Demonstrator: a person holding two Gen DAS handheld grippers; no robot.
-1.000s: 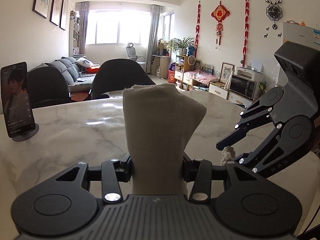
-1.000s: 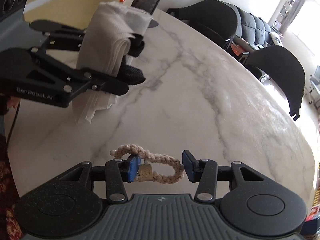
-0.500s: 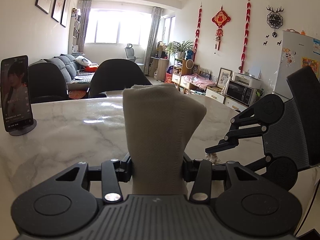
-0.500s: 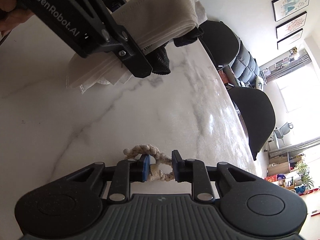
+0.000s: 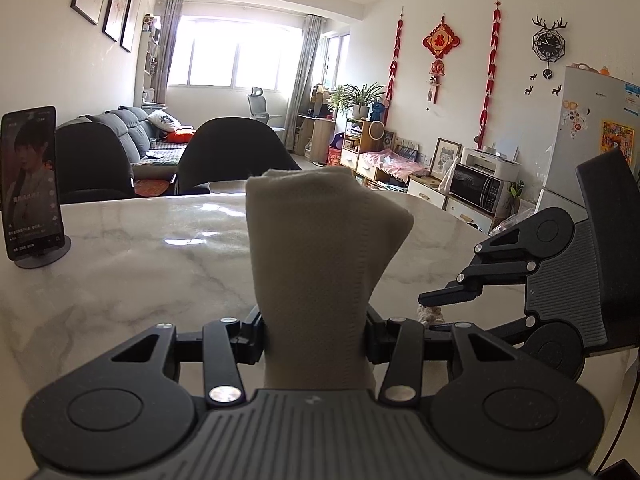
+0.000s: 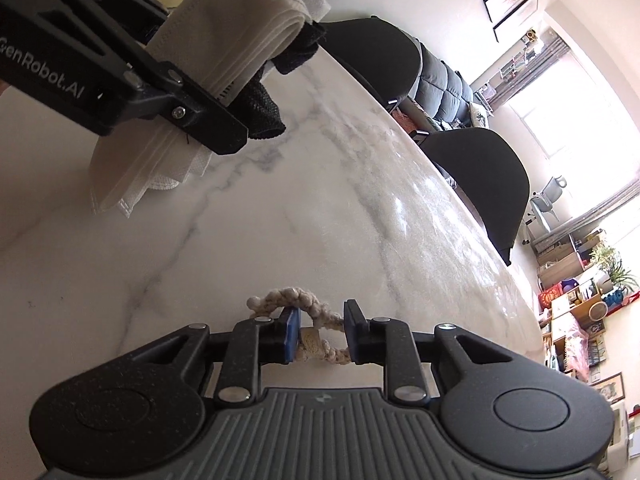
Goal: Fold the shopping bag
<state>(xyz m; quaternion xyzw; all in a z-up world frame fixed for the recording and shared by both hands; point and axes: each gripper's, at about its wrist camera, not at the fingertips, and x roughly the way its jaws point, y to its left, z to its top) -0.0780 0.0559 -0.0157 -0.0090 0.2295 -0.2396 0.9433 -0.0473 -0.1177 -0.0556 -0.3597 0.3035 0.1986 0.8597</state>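
Bag (image 5: 320,264), folded into thick bundle, clamped upright in left claw (image 5: 316,338) above marble table (image 5: 140,264). Right claw (image 6: 322,338) pinched on braided rope handle (image 6: 316,312) near table. Advice: draw rope snug around bundle, keep folds stacked.

Home living room (sofa (image 5: 128,130), fridge (image 5: 592,136))

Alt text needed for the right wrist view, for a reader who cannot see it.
The right gripper has its fingers closed on a braided rope handle lying on a marble table. At upper left, the left gripper holds a folded beige bag above the table.
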